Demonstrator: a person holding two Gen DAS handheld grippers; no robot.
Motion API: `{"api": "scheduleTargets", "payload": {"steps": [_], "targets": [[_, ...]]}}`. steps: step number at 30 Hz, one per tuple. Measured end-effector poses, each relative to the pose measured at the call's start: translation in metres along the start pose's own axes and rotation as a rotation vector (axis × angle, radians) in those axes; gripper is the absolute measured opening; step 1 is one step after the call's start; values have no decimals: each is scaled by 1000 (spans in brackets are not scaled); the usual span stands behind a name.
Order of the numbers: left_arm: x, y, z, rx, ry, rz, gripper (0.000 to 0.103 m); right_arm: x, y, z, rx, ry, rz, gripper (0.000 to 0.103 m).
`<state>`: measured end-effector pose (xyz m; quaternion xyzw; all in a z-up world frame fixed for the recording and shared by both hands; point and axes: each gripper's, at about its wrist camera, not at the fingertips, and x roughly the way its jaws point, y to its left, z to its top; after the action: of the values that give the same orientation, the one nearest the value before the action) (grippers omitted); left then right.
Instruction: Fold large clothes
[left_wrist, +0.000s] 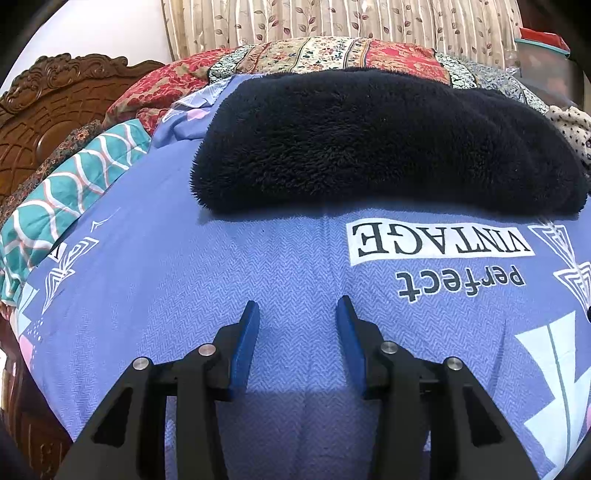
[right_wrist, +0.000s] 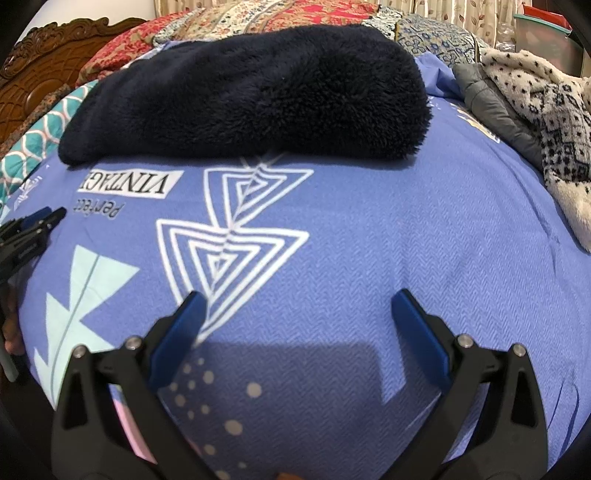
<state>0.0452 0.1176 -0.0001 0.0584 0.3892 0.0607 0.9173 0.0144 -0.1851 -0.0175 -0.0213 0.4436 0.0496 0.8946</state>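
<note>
Folded dark navy fleece garment (left_wrist: 369, 144) covering part of the periwinkle printed bedsheet (left_wrist: 221, 266) beneath, underside unseen. Cream black-patterned fleece garment (right_wrist: 546, 122) cut off at right edge. Left black gripper with blue pads (right_wrist: 44, 218) only partly in frame at left edge, jaw spacing unreadable there. Carved brown wooden headboard (left_wrist: 48, 110) cropped by the fisheye rim.

Home bedroom. A blue printed bedsheet (left_wrist: 295, 266) is covering a bed, with a carved dark-wood headboard (left_wrist: 48, 107) rising at the left. Red and cream floral patchwork quilts (left_wrist: 325, 55) are lying bunched along the far side, beside a teal wave-patterned pillow (left_wrist: 62, 206). A beige leaf-print curtain (left_wrist: 332, 18) is hanging behind. A cream black-patterned fleece garment (right_wrist: 554, 122) and a folded navy fleece (right_wrist: 251, 92) are resting on the sheet.
</note>
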Motion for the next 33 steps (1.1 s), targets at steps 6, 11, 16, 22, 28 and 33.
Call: {"api": "scheduleTargets", "payload": {"steps": [6,11,16,22,28,33], "targets": [[0,0,0,0,0,0,65,0,1,0,0,0,-1,97],[0,-1,0,3,0,3,65,0,0,0,2,-3,1,97],[1,-1,-1,4,0,1,65,-1,-2,0,2,-4,1,97],[1,0,0,2,6,-3,65,-1,-4,0,2,-6,4,97],[3,3,9,-18,60,-17,69,-1,-4,0,4,2,4,97],[9,15,16,-90,119,46,102,2,-4,4,3,22,0,97]]}}
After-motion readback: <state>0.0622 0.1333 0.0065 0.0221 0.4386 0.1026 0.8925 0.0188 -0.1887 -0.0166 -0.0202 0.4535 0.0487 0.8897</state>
